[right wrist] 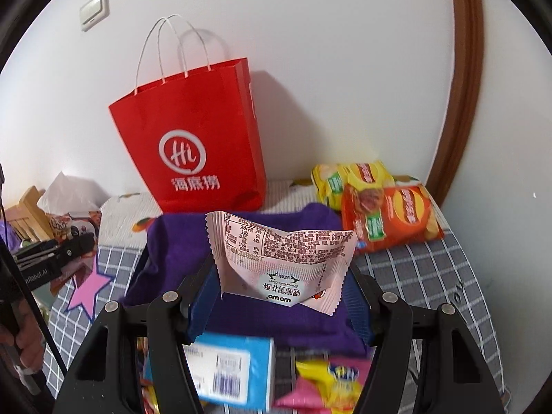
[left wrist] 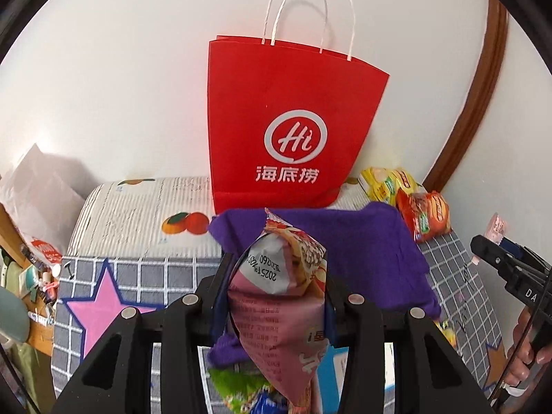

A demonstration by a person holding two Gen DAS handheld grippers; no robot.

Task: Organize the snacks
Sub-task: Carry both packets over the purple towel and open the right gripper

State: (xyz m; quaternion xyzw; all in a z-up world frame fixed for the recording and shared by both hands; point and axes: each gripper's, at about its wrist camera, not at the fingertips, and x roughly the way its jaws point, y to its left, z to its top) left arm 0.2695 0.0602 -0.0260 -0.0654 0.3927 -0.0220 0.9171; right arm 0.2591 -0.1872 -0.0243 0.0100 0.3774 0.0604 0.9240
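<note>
Left wrist view shows the left claw (left wrist: 276,296) clamped on a pink snack packet (left wrist: 276,310), held up on end over a purple cloth (left wrist: 372,241); right wrist view shows the right claw (right wrist: 281,289) pinching a pale pink nougat sachet (right wrist: 276,258) by its lower half, the top edge flopping free. Both snacks hang short of the red paper bag (left wrist: 289,117) standing against the wall at the back of the bed (left wrist: 138,207). Risk, by these frames: the bag's mouth looks narrow and its white handles (left wrist: 303,10) stand over it, so two claws arriving together could snag them or tip the light bag. The sachet's loose grip could also let it slip. Yellow chips (right wrist: 348,179) and orange chips (right wrist: 393,217) lie right of the bag; a blue box (right wrist: 234,369) and more packets (right wrist: 331,383) crowd the near edge.
</note>
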